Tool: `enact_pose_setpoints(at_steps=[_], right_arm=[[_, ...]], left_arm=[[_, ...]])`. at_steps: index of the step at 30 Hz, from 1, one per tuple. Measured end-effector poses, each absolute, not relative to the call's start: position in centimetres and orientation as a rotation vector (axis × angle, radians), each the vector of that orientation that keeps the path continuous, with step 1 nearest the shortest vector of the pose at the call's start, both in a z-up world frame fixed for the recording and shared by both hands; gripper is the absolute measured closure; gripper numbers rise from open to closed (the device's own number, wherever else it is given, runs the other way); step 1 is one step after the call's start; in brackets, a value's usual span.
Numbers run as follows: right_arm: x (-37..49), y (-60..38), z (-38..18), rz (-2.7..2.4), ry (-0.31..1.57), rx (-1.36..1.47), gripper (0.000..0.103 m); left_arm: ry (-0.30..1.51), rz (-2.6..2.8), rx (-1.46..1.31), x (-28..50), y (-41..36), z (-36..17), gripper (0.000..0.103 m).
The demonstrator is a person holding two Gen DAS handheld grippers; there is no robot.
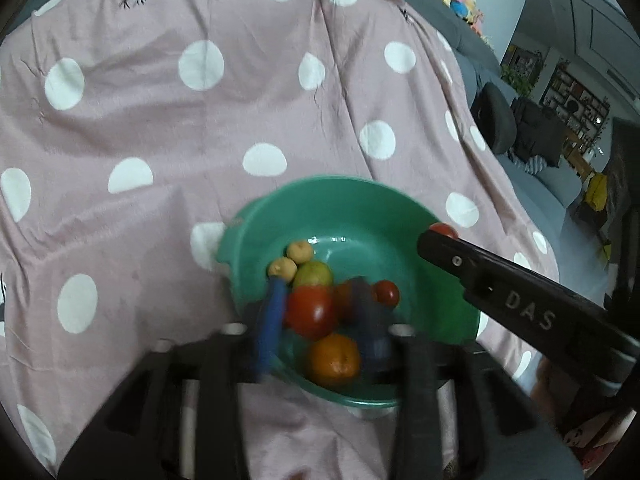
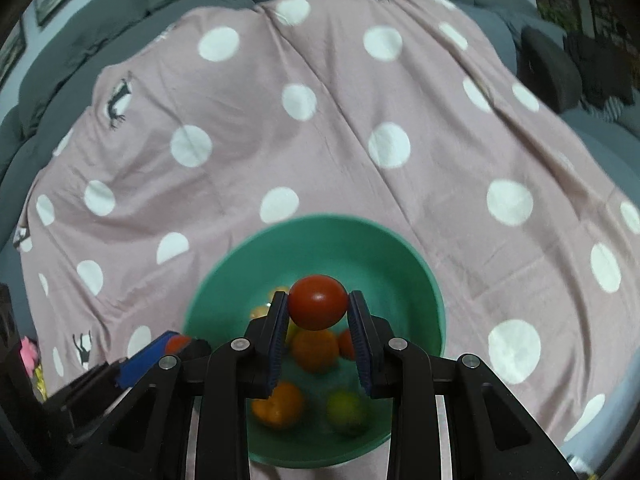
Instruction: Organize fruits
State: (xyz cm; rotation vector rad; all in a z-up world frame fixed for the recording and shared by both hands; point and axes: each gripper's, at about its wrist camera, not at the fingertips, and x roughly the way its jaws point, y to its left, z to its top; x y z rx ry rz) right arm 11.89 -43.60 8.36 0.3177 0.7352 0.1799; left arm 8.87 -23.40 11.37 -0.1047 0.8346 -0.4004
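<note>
My left wrist camera sits just behind my left gripper (image 1: 320, 328) and looks forward and down, close over the green bowl (image 1: 384, 200), with the room on its right edge. My right wrist camera sits behind my right gripper (image 2: 318, 312) and looks down on the same bowl (image 2: 224, 280), also from near. Both views share the bowl, the dotted pink cloth (image 1: 160, 128) and the grey sofa (image 2: 120, 0) behind it.
</note>
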Motion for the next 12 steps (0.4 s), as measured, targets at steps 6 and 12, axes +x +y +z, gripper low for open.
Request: enact_pose_setpoints(at_steps=[6, 12], right_arm=[[11.4, -44.6, 8.2, 0.116, 0.735, 0.338, 0.049], [10.5, -45.2, 9.0, 0.088, 0.712, 0.339, 0.047]], left_arm=[[0.775, -0.377, -0.075, 7.6, -23.8, 12.5, 0.011], [0.721, -0.376, -0.074, 6.0, -23.4, 13.9, 0.01]])
